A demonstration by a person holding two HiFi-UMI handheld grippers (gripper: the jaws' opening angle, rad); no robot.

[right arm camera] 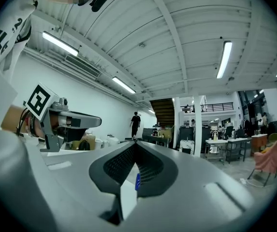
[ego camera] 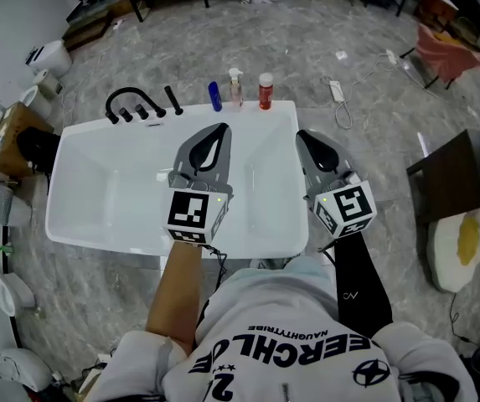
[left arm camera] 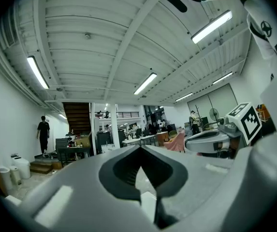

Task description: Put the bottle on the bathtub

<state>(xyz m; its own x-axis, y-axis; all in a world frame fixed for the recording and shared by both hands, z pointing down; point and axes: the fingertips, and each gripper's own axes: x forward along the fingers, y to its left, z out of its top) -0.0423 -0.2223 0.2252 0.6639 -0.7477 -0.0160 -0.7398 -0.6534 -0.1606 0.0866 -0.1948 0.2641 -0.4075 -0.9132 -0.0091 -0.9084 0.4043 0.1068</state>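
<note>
Left claw (ego camera: 220, 129): jaws shut tip to tip, nothing held, confirmed in the left gripper view (left arm camera: 139, 149); held above the basin of the bathtub (ego camera: 97, 224). Right claw (ego camera: 301, 135): jaws likewise closed and empty, confirmed in the right gripper view (right arm camera: 135, 143); held over the tub's right rim. Beyond both claws, at the far rim, three items are lined up upright and close together: blue bottle (ego camera: 214, 96), spray bottle (ego camera: 236, 88) with pump top, red bottle (ego camera: 265, 91) with white cap. Whether they stand on the rim itself or on the floor (ego camera: 323, 40) just behind it cannot be told, nor which one is meant by the task. All three lie ahead of the claw tips and clear of them, the blue one nearest the left claw's line, the red one between the two claws. Handling, as judged: small plastic containers, light, fairly stiff, smooth-sided and possibly slippery; easily toppled by a nudge. A grip across the mid-body is advised, below cap or pump. Black faucet (ego camera: 131, 103) is noted further left on the rim.
</note>
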